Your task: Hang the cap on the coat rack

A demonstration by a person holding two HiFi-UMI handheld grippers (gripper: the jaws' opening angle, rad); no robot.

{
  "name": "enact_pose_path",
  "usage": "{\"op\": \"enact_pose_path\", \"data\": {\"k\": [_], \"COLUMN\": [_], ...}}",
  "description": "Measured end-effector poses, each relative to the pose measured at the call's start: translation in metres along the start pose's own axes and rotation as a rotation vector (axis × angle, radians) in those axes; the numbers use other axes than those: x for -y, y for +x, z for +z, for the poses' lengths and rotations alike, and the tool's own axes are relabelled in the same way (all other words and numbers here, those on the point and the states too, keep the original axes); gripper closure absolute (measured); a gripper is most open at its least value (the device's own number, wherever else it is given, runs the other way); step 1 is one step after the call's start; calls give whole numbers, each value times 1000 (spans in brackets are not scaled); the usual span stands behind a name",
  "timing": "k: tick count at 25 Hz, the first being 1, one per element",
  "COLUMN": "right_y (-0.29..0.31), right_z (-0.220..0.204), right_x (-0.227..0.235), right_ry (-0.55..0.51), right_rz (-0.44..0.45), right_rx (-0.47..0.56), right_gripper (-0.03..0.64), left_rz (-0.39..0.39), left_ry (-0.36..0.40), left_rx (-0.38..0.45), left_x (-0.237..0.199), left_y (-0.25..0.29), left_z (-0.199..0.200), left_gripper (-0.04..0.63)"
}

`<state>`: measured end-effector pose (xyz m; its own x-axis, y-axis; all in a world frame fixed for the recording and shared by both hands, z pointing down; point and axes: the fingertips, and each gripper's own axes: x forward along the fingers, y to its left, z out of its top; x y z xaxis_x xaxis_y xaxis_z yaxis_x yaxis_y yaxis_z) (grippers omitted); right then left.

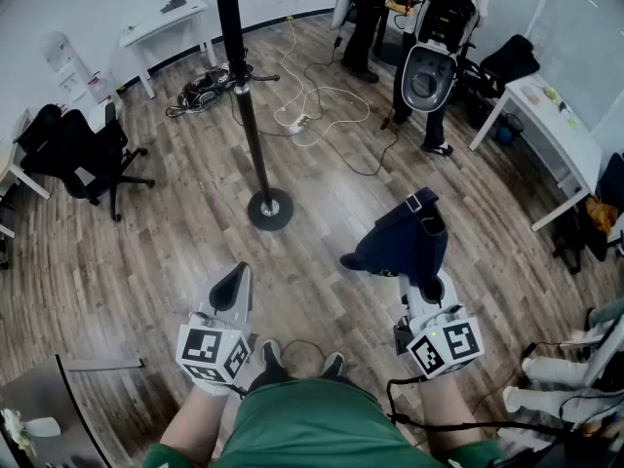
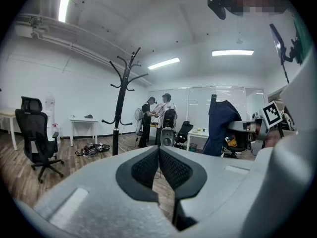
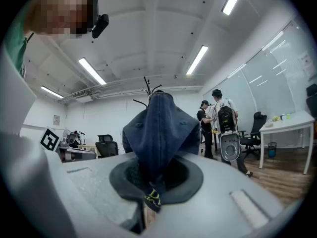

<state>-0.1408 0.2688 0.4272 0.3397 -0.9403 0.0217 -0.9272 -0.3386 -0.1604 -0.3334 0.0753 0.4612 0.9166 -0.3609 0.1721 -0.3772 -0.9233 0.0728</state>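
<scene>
A dark blue cap (image 1: 402, 242) sticks up from my right gripper (image 1: 426, 273), whose jaws are shut on its fabric; in the right gripper view the cap (image 3: 161, 128) fills the middle and hides most of the rack behind it. The black coat rack (image 1: 244, 86) stands on a round base (image 1: 270, 209) ahead and to the left, a good way off. In the left gripper view the coat rack (image 2: 121, 103) rises left of centre with bare hooks. My left gripper (image 1: 232, 291) is shut with nothing between its pads (image 2: 171, 170).
Two people stand by a grey machine (image 1: 429, 66) at the back right. Cables (image 1: 327, 115) trail over the wooden floor behind the rack. A black office chair (image 1: 83, 154) is at the left, and white tables (image 1: 546, 135) stand at the right and back left.
</scene>
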Motion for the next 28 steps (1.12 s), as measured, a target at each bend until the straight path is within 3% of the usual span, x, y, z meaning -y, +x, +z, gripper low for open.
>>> {"op": "enact_pose_path", "data": {"k": [8, 14, 22, 28], "right_y": [-27, -42, -54, -45], "right_z": [5, 2, 11, 16], "right_x": [17, 36, 80, 112], "right_ry": [4, -21, -62, -62], "right_rz": [-35, -8, 2, -16], "right_rx": [8, -7, -8, 16], "right_gripper": [595, 592, 592, 592], "left_rz": [-15, -23, -16, -29], "left_ry": [25, 52, 67, 71], "left_rx": [-2, 8, -1, 9], "left_x": [21, 53, 92, 94], "left_y": [1, 12, 30, 66], "left_z": [7, 12, 7, 10], "left_gripper": [583, 583, 583, 583]}}
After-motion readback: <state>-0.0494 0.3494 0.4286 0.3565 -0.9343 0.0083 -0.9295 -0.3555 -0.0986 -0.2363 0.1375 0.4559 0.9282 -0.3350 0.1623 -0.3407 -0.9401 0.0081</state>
